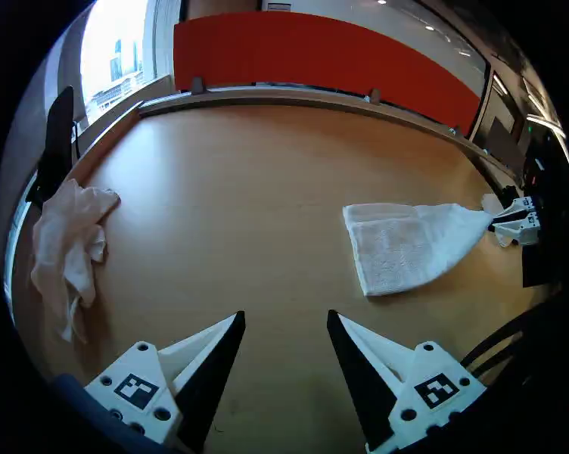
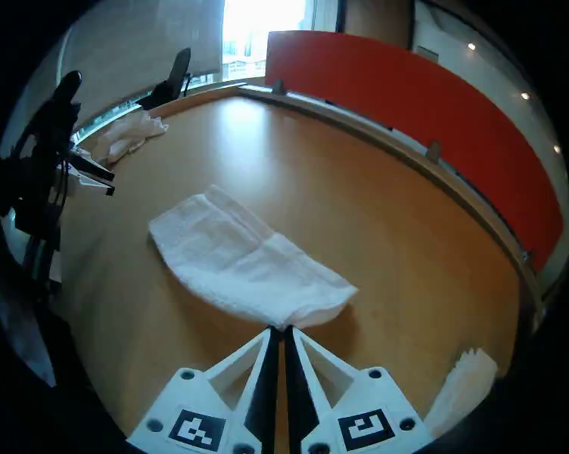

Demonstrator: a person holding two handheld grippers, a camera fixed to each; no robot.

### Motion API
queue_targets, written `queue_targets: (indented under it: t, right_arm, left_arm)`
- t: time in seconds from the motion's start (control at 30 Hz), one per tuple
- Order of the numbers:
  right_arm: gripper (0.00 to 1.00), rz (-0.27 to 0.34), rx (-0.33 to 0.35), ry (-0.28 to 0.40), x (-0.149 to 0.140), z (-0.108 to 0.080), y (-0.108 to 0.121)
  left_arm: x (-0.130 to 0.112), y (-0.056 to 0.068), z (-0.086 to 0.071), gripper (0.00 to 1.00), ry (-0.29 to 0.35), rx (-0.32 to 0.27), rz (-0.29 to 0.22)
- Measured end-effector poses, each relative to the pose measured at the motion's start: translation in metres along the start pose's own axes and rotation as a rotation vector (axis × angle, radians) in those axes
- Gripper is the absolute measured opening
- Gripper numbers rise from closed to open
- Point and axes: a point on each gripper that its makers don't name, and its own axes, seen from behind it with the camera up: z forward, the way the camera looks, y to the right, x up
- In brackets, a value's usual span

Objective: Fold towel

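A white towel (image 1: 405, 246) lies folded on the wooden table (image 1: 254, 197), its right end drawn to a point at my right gripper (image 1: 511, 221). In the right gripper view the same towel (image 2: 239, 261) stretches away from my right gripper (image 2: 282, 331), whose fingers are shut on its near edge. My left gripper (image 1: 284, 324) hangs open over bare wood, well to the left of the towel, with nothing between its fingers. It also appears at the far left of the right gripper view, left gripper (image 2: 91, 172), held by a dark-sleeved arm.
A crumpled white cloth (image 1: 65, 242) lies near the table's left edge, cloth (image 2: 129, 132). Another white cloth (image 2: 466, 386) sits by my right gripper. A red partition (image 1: 322, 57) runs along the far edge. Dark chairs (image 1: 54, 147) stand beside the table.
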Motion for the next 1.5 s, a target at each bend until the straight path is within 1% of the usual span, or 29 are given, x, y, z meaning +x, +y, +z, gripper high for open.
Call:
queue_targets:
  t: [0.2,0.47,0.7,1.1,1.5]
  right_arm:
    - [0.05,-0.04,-0.023,0.034,0.022,-0.016,0.011]
    - [0.05,-0.056,-0.052,0.078,0.047,-0.036,0.026]
    - [0.05,-0.085,-0.066,0.096,0.06,-0.047,0.032]
    - [0.05,-0.099,-0.05,0.099,0.062,-0.046,0.022]
    - [0.05,-0.115,-0.012,0.101,0.065,-0.036,0.001]
  left_arm:
    - [0.004,0.001,0.0,0.8,0.007,-0.003,-0.001]
    - [0.008,0.004,-0.001,0.8,0.013,-0.006,0.006]
    - [0.01,0.005,-0.002,0.8,0.018,-0.007,0.007]
    - [0.011,0.006,-0.003,0.8,0.021,-0.01,0.008]
    - [0.012,0.005,-0.007,0.8,0.028,-0.011,0.011]
